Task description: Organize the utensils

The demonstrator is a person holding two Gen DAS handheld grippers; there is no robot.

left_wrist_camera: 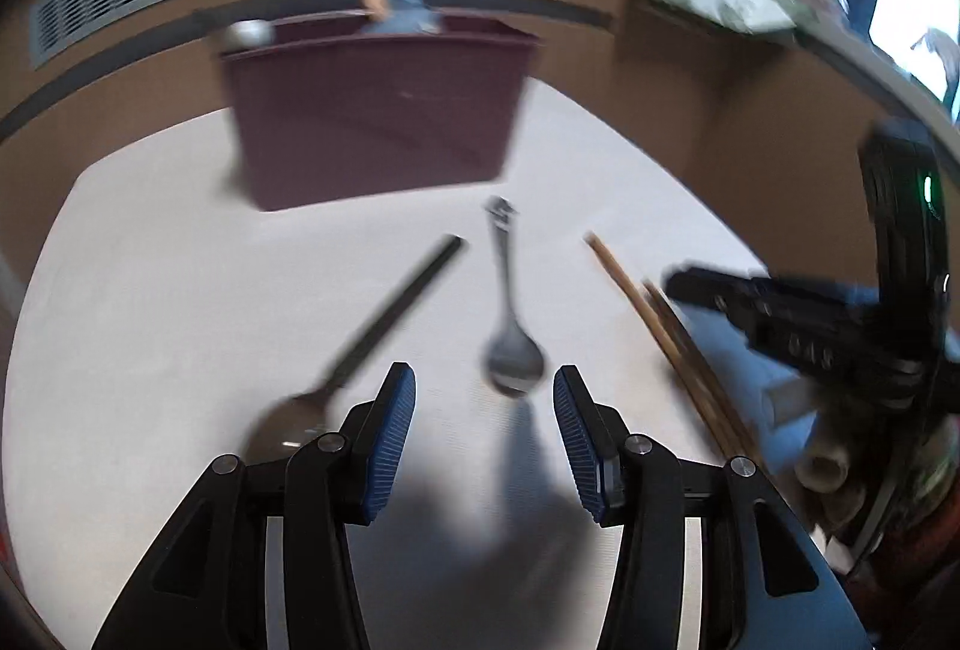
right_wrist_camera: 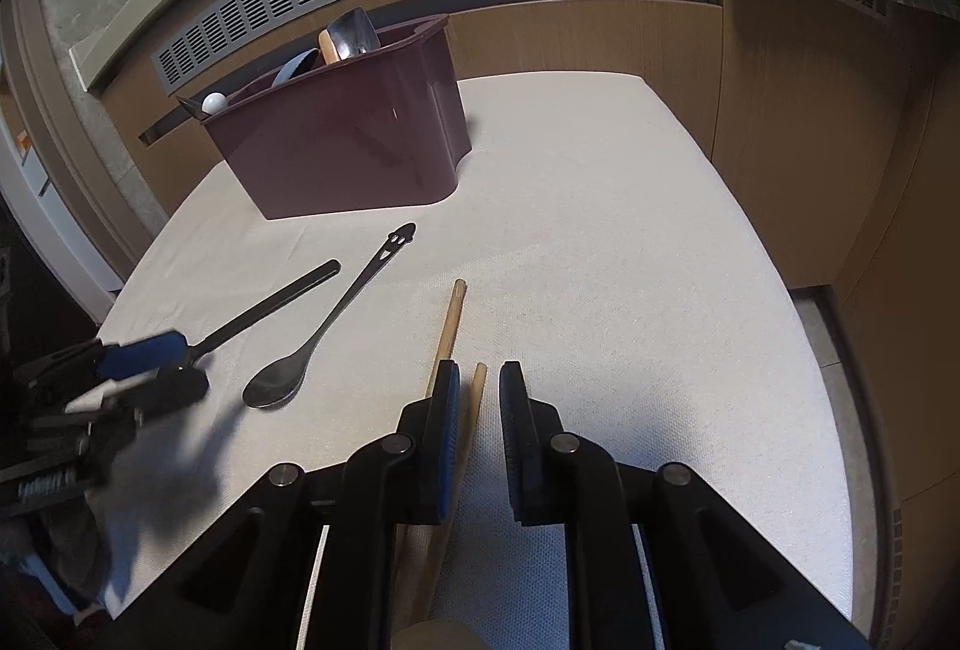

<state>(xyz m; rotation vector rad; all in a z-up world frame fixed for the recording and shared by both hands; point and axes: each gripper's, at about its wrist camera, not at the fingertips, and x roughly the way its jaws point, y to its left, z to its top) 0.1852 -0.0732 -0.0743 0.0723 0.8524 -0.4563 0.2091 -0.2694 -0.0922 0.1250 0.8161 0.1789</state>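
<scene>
Right wrist: chopstick (right_wrist_camera: pixel 477 398) between fingers (right_wrist_camera: pixel 447 428).

Both tools look alike: left gripper (left_wrist_camera: pixel 484 398) and right gripper (right_wrist_camera: pixel 479 392) are matte black plastic w/ angular linkage arms, round silver pivot screws, blue ribbed pads (left_wrist_camera: pixel 393 446) on the fingers. Right one seen side-on shows a small green light, maybe an LED.

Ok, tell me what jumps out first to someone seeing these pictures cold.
The maroon utensil bin at the far end of the pale table, already holding a few utensils. In front of it lie a black-handled spoon, a smiley-handled spoon and wooden chopsticks. The right gripper straddles a chopstick, while the left gripper is open near the spoons.
</scene>
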